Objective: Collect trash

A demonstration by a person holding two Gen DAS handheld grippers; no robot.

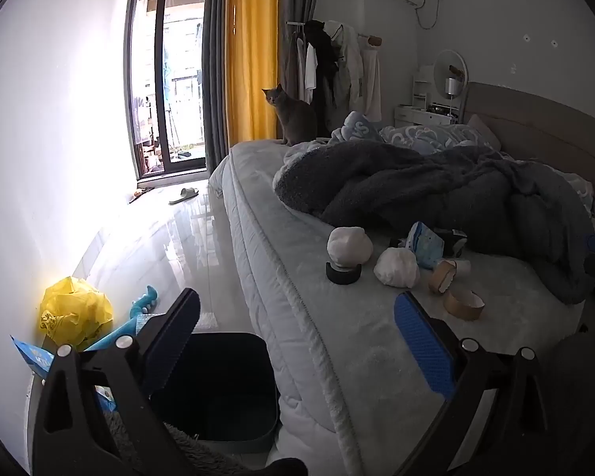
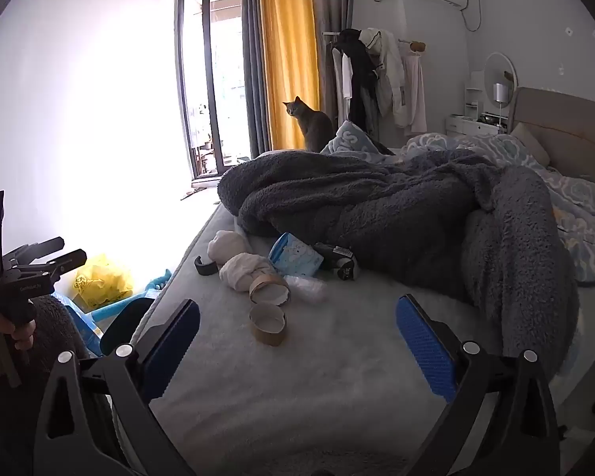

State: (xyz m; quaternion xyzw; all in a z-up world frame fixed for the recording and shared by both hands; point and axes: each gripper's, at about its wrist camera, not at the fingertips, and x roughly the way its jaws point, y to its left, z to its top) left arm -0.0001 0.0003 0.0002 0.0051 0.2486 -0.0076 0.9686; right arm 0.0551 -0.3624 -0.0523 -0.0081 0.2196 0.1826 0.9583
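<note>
Trash lies on the bed's near end: two crumpled white paper balls (image 1: 350, 246) (image 1: 396, 266), a black tape ring (image 1: 343, 273), two cardboard tape cores (image 1: 463, 304) (image 1: 442, 274), a blue tissue pack (image 1: 426, 245) and a dark wrapper (image 2: 339, 261). In the right wrist view the cores (image 2: 268, 323) (image 2: 269, 288) lie just ahead of my open, empty right gripper (image 2: 297, 341). A dark bin (image 1: 226, 384) stands on the floor beside the bed. My left gripper (image 1: 297, 341) is open and empty, above the bin and the bed's edge.
A grey cat (image 1: 293, 117) sits at the bed's far corner. A dark fleece blanket (image 1: 436, 186) is heaped across the bed (image 1: 297, 285). A yellow bag (image 1: 75, 313), a blue toy (image 1: 142, 309) and blue packs lie on the floor by the wall. A slipper (image 1: 183, 195) lies near the balcony door.
</note>
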